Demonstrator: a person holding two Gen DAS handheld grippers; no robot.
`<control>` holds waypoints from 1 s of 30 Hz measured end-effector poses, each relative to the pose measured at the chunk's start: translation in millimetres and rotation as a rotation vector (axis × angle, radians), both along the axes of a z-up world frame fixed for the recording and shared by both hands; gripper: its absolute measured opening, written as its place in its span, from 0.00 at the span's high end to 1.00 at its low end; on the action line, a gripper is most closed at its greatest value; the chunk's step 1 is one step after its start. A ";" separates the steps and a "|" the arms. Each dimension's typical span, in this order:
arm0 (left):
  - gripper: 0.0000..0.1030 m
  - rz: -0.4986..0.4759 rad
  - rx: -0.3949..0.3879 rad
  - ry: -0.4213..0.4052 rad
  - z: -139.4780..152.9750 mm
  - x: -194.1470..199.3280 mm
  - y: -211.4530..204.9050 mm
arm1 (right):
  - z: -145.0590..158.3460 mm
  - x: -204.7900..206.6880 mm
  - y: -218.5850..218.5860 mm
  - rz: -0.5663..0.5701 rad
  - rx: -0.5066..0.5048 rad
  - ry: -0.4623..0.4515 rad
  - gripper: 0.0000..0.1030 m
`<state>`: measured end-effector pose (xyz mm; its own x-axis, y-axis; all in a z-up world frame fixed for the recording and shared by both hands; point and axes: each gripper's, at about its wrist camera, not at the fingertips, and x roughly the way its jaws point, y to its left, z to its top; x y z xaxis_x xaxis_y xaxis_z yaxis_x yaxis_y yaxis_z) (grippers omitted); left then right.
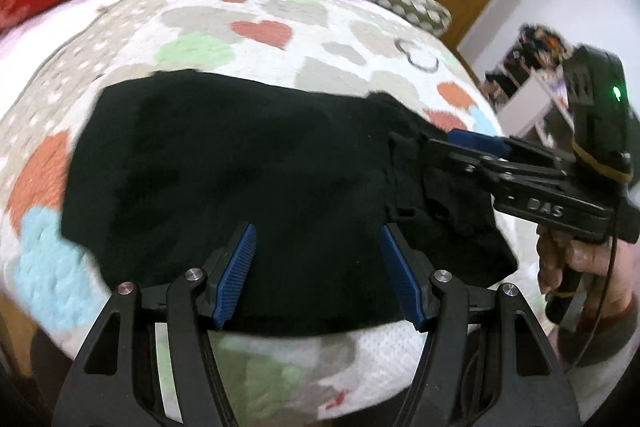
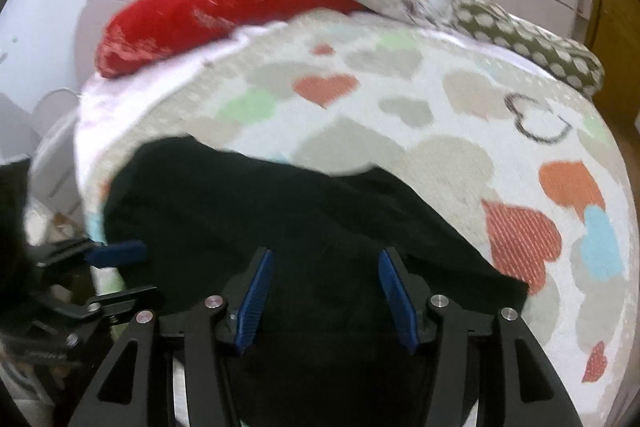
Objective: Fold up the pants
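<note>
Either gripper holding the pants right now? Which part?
Neither. Left gripper and right gripper hover open over the black fabric pants; nothing pinched.

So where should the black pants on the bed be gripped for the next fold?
Probably the bunched end of the black pants, by the right gripper. Come in low from that side, since the cloth rises in folds there and lies flat elsewhere on the quilt.

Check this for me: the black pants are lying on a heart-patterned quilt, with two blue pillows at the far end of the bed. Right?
Not quite: the pillows are red, not blue, as the right wrist view shows. The black pants do lie on the heart-patterned quilt.
</note>
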<state>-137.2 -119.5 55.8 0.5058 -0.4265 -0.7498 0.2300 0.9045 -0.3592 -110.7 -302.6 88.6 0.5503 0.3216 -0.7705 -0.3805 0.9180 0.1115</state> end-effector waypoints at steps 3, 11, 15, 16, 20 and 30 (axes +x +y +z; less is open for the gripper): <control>0.37 0.101 -0.043 -0.011 5.7 -12.2 27.1 | 10.9 0.9 21.5 0.059 -0.001 -0.023 0.39; 0.25 0.350 -0.119 0.040 -17.1 -35.6 87.3 | 9.7 35.3 93.0 0.227 0.010 0.009 0.37; 0.25 0.376 -0.124 0.080 -34.1 -24.6 89.3 | 6.2 65.7 133.2 0.313 0.013 0.014 0.28; 0.25 0.381 -0.123 0.065 -33.9 -22.2 88.5 | 4.0 72.6 139.9 0.320 0.014 0.020 0.28; 0.14 0.381 -0.135 0.035 -38.0 -10.0 82.6 | -22.9 108.4 168.6 0.343 0.013 0.109 0.26; 0.60 0.277 -0.113 -0.097 -2.9 -7.0 68.1 | -1.3 94.9 145.8 0.384 0.179 0.064 0.71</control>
